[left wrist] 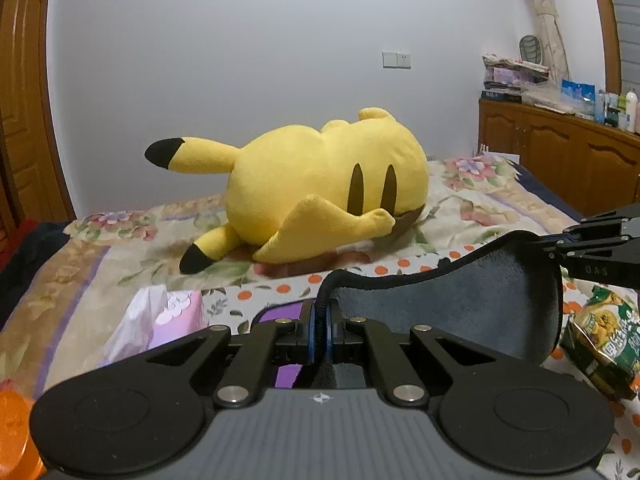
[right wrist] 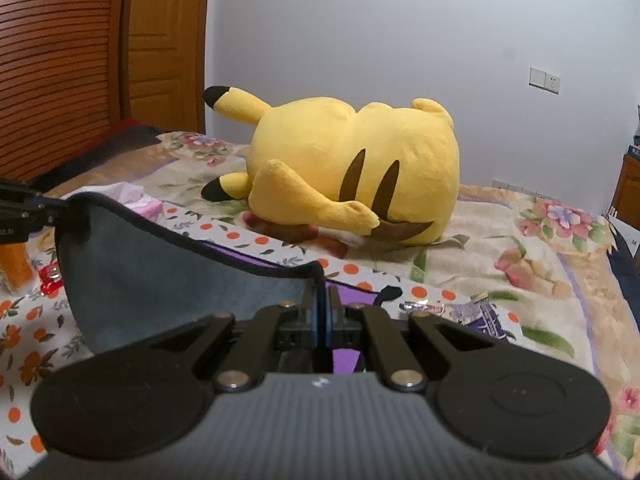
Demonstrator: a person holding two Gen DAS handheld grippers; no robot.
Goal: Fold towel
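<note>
Between the closed fingers of the left hand-held gripper (left wrist: 320, 330) sits one corner of the grey towel (left wrist: 460, 304); the right hand-held gripper (right wrist: 323, 312) is likewise clamped on the opposite corner. The towel hangs slack between them, lifted just above a purple mat (right wrist: 280, 262) on the bed (right wrist: 500, 264), its black-bound top edge sagging in the middle. From the left view, a tissue pack (left wrist: 168, 320) lies at nine o'clock, a snack bag (left wrist: 596, 340) at three o'clock, and a yellow plush toy (left wrist: 320, 184) at twelve o'clock. The grips look thin, so a corner could slip out if the two pull apart. Uneven height would likely bring the edges down askew, and the loose lower part could drag the snack bag.
</note>
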